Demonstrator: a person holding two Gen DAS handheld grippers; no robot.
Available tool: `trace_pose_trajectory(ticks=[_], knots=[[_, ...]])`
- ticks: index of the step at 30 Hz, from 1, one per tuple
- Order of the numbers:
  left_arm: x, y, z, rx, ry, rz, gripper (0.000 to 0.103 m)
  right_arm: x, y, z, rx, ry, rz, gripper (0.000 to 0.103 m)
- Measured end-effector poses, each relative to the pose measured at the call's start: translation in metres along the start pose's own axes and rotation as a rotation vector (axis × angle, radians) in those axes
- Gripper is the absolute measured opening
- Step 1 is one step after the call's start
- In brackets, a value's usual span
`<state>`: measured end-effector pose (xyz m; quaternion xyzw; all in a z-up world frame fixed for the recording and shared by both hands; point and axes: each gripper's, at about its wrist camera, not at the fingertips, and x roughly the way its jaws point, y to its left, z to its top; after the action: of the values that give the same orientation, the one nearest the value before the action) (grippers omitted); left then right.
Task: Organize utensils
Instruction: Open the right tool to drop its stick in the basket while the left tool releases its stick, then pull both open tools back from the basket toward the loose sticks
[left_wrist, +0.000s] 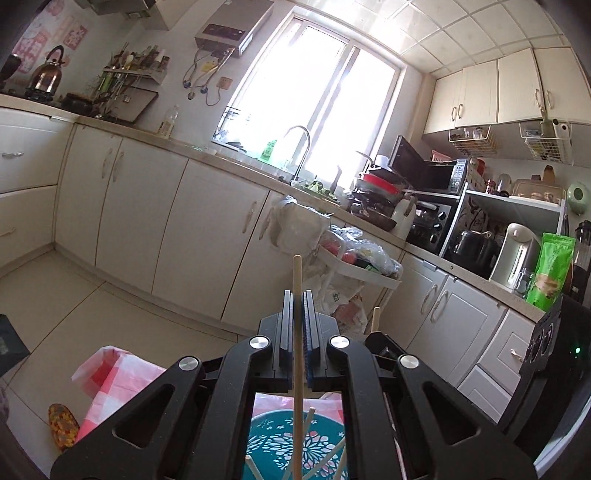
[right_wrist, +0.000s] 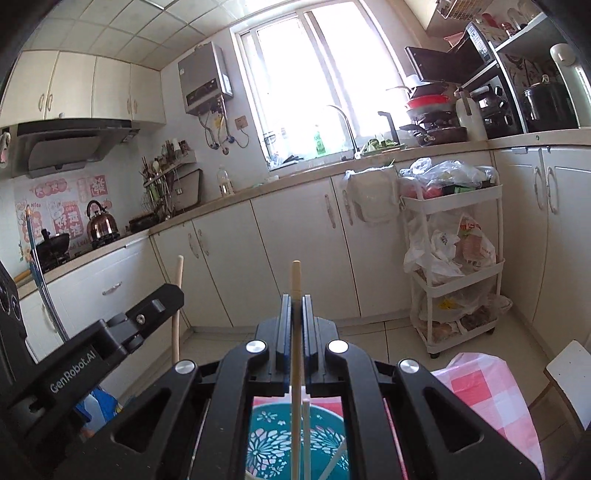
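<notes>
Because each chopstick must stay upright for sorting, the left gripper (left_wrist: 297, 295) is clamped tight on one chopstick (left_wrist: 297, 273) and the right gripper (right_wrist: 295, 299) on another (right_wrist: 296, 275), both pointing to 12 o'clock above the teal holder (left_wrist: 273, 439) at 6 o'clock

Both cameras ride low on the grippers, looking forward along the fingers and tilted up across the kitchen. The left one faces the window (left_wrist: 314, 99) and the right-hand counter (left_wrist: 476, 280); the right one faces the same window (right_wrist: 317, 81) and the stove side. Both share the faucet, the white cart (right_wrist: 454, 266), and the teal holder (left_wrist: 295, 446) close below.
</notes>
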<state>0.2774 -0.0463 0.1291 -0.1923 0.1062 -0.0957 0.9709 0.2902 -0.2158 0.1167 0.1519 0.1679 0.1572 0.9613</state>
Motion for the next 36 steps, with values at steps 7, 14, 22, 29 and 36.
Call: trace_pose_trajectory(ticks=[7,14,22,29,36], knots=[[0.005,0.001,-0.027,0.041,0.087,0.026,0.005,0.001,0.000,-0.028,-0.020,0.099,-0.002,0.006],[-0.041,0.004,-0.050,0.061,0.161,0.046,0.007,-0.066,-0.021,-0.042,0.040,0.116,-0.020,0.008],[-0.127,0.015,-0.100,0.088,0.269,0.140,0.062,-0.147,-0.043,-0.141,0.068,0.328,-0.089,0.031],[-0.160,0.038,-0.171,0.055,0.463,0.234,0.063,-0.167,-0.048,-0.201,0.080,0.462,-0.136,0.031],[-0.182,0.040,-0.187,0.061,0.506,0.261,0.068,-0.139,-0.021,-0.202,-0.004,0.542,-0.122,0.031]])
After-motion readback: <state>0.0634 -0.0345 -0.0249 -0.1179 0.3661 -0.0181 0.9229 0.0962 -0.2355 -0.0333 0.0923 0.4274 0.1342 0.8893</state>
